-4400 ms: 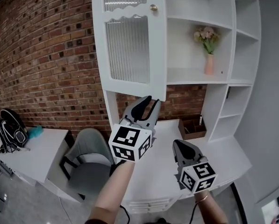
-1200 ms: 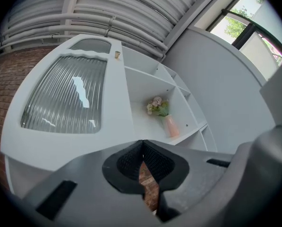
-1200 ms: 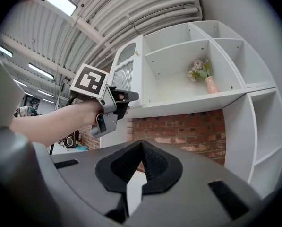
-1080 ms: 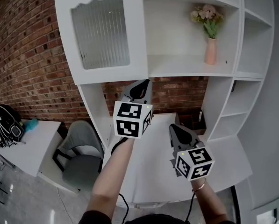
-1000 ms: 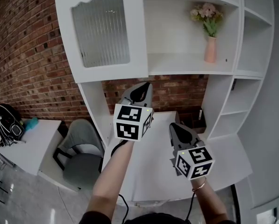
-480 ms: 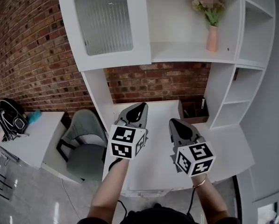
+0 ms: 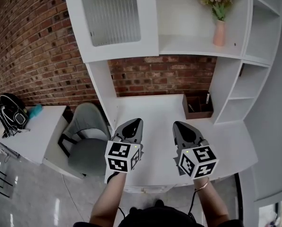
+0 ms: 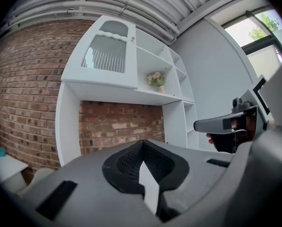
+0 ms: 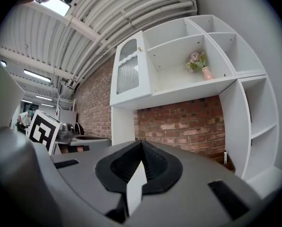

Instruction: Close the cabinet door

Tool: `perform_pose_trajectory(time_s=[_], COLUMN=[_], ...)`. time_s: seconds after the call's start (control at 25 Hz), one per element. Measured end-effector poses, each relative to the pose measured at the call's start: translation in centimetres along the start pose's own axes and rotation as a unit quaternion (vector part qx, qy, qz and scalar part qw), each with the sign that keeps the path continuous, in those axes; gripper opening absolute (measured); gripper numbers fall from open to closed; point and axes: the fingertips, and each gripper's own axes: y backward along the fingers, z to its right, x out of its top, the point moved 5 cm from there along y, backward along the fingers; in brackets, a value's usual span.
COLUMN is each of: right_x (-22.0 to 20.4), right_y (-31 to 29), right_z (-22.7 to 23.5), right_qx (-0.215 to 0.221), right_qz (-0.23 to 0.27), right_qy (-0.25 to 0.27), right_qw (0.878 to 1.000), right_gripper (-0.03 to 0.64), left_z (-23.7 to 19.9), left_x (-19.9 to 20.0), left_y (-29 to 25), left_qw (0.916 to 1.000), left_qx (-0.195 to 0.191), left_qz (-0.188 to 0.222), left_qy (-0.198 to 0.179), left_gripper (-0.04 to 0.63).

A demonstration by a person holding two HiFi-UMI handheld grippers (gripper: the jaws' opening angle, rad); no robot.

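Note:
The white cabinet door (image 7: pixel 117 18) with its ribbed glass pane lies flush with the front of the shelf unit, at the upper left of the head view. It also shows in the left gripper view as the door (image 8: pixel 110 56) and in the right gripper view as the door (image 9: pixel 128 72), with a small knob (image 9: pixel 140 48) at its edge. My left gripper (image 7: pixel 135 122) hangs low over the white desk (image 7: pixel 155 108), shut and holding nothing, far below the door. Beside it, my right gripper (image 7: pixel 179 125) is shut and empty too.
A pink vase of flowers (image 7: pixel 219 30) stands on the open shelf right of the door. A brown box (image 7: pixel 197 107) sits at the desk's back right. A grey chair (image 7: pixel 86 136) stands left of the desk, and beyond it a side table with a black bag (image 7: pixel 8 115).
The door, ajar 4.4 s ago with my left gripper at its lower edge, is now flush. Both grippers have dropped away from the cabinet to low over the desk.

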Motion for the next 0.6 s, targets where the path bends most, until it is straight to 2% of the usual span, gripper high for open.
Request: perform_pose_trajectory(time_s=[0.32,0.6], right_x=[-2.5,-4.2], right_y=[0.7,0.9], right_z=[-0.3,-0.7], right_qx=[-0.006,-0.002], right_qz=[-0.021,-0.039], right_qy=[-0.018,-0.026], right_qw=[1.0,0.999], right_gripper=[0.001,0.002], left_z=[-0.7,-0.6], left_x=[-3.5,-5.2], left_y=[3.0,4.1], left_qw=[0.999,0.998], left_qx=[0.011,0.02], left_qz=[-0.021,-0.037], left_qy=[0.037,0.047], left_gripper=[0.008,0.008])
